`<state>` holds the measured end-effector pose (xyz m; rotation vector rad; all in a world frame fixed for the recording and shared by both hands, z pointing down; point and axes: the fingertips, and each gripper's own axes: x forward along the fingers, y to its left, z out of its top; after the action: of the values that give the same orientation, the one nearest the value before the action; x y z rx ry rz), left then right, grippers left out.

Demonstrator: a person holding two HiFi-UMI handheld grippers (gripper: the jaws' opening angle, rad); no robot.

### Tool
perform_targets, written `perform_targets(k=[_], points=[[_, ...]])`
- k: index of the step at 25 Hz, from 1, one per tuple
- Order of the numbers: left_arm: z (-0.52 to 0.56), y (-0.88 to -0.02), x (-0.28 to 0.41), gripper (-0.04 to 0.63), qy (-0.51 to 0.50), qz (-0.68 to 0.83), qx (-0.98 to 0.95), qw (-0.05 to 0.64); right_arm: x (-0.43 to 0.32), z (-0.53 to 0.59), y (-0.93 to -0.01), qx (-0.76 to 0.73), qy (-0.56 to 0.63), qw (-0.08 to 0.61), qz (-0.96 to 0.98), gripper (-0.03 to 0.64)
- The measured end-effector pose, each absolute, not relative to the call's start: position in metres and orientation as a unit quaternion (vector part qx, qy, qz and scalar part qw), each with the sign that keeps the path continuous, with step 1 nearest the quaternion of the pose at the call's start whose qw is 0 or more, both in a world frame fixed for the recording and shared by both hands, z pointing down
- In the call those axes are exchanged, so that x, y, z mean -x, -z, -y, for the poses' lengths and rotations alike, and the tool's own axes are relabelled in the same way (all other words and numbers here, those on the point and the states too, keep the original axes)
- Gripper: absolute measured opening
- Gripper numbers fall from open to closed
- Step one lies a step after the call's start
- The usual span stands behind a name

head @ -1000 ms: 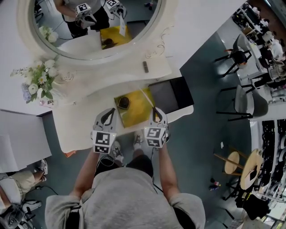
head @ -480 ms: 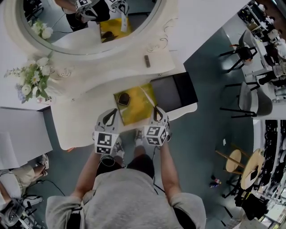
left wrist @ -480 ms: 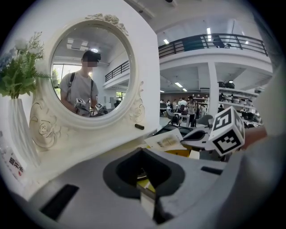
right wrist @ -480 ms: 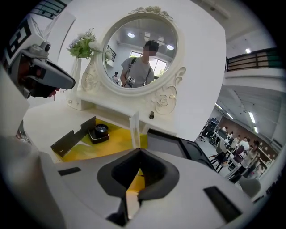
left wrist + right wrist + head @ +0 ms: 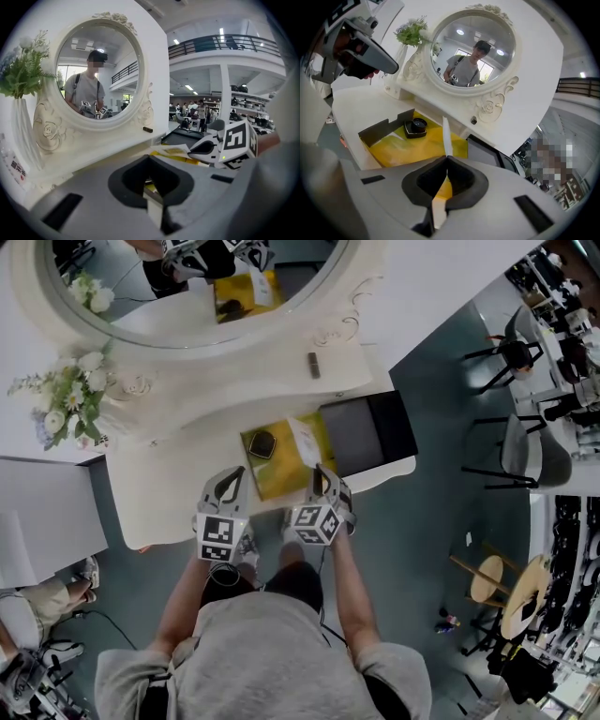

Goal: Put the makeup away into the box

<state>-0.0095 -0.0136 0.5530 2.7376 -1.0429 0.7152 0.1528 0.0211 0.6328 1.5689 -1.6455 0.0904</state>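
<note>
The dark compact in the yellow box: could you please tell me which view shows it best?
The right gripper view: the dark compact sits close and unobstructed in the yellow box. The head view shows it small, from above. The left gripper view does not show it.

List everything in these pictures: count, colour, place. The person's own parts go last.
vanity table: one, white, under everything else.
mirror: one, oval, white carved frame, at the table's back.
flowers: one bunch, white and green, left of the mirror.
box: one, yellow inside, front centre of the table.
compact: one, dark, in the box's back left corner.
card: one, white, flat, over the box's right side.
tray: one, dark, right of the box.
small dark item: one, on the ledge under the mirror; too small to name.
left gripper: grey, jaws together, nothing between them.
right gripper: grey, jaws shut on the card.
</note>
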Motion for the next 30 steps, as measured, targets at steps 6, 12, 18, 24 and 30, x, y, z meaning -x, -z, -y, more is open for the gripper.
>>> perform_targets(k=[6, 12, 18, 24, 30], points=[[0.013, -0.559, 0.016, 0.0, -0.24, 0.348, -0.904, 0.068, -0.143, -0.02, -0.641, -0.602, -0.022, 0.45, 0.66, 0.015], [0.014, -0.56, 0.021, 0.001, -0.238, 0.351, -0.903, 0.072, -0.133, -0.023, -0.648, -0.587, -0.048, 0.444, 0.675, 0.039], [0.013, -0.559, 0.023, 0.0, -0.235, 0.349, -0.904, 0.074, -0.122, -0.029, -0.654, -0.571, -0.089, 0.424, 0.697, 0.21], [0.012, -0.558, 0.024, 0.001, -0.233, 0.346, -0.906, 0.073, -0.121, -0.033, -0.651, -0.576, -0.098, 0.415, 0.698, 0.221], [0.01, -0.555, 0.023, 0.0, -0.231, 0.342, -0.908, 0.069, -0.122, -0.036, -0.647, -0.578, -0.096, 0.417, 0.695, 0.224]])
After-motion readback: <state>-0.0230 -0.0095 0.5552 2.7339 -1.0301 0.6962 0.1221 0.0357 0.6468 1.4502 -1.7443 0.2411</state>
